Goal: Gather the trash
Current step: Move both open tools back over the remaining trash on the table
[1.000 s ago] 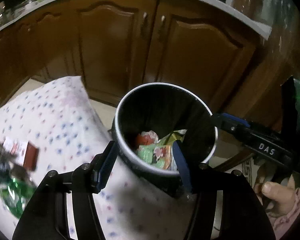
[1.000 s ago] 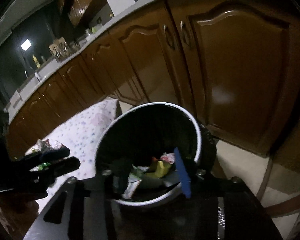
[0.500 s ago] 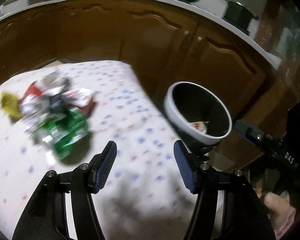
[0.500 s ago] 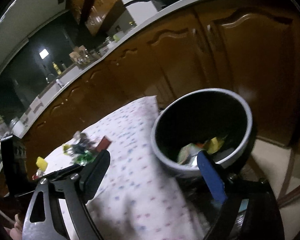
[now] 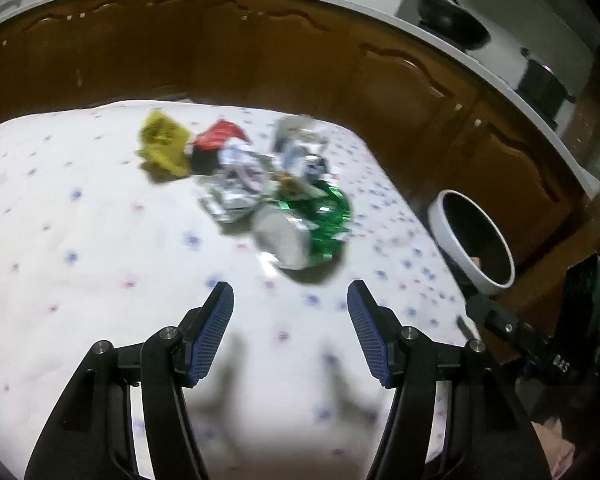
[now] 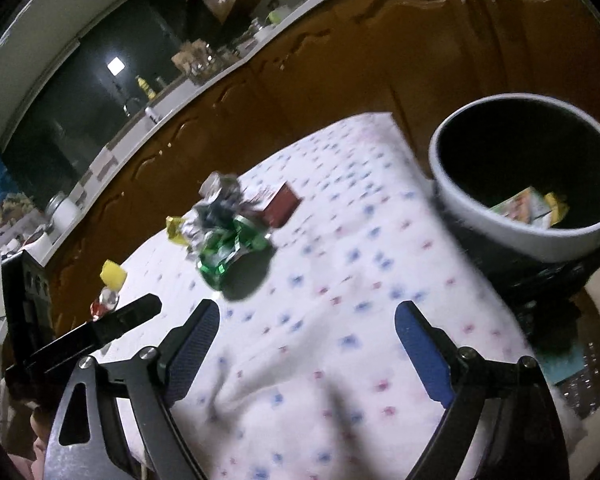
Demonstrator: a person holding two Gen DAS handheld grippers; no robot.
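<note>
**Next piece of trash to be picked from the pile**

Both tongs are empty. The left tongs [image 5: 290, 330] are held about half open above the dotted cloth [image 5: 80, 248], and the right tongs [image 6: 306, 344] stand wide, with nothing between the pads. The trash pile [image 5: 260, 188] lies on the cloth, ahead of both tongs and apart from them. The bin [image 6: 520, 184] stands at the right edge of the counter [image 5: 100, 360], and some wrappers are already seen inside it.

The green wrapper [image 5: 320, 216] is the nearest piece, so it is probably best taken first. It should be approached from above, and the pads should be closed on a raised fold, so that the cloth is not pinched. Only one piece should be gripped, because the foil pieces [image 5: 236, 188] touch it and may be dragged along.

The wrapper is crumpled. In the left view its long axis seems to run from lower left to upper right, with the open silver end towards the tongs. The picture is blurred, so this is not certain.
</note>
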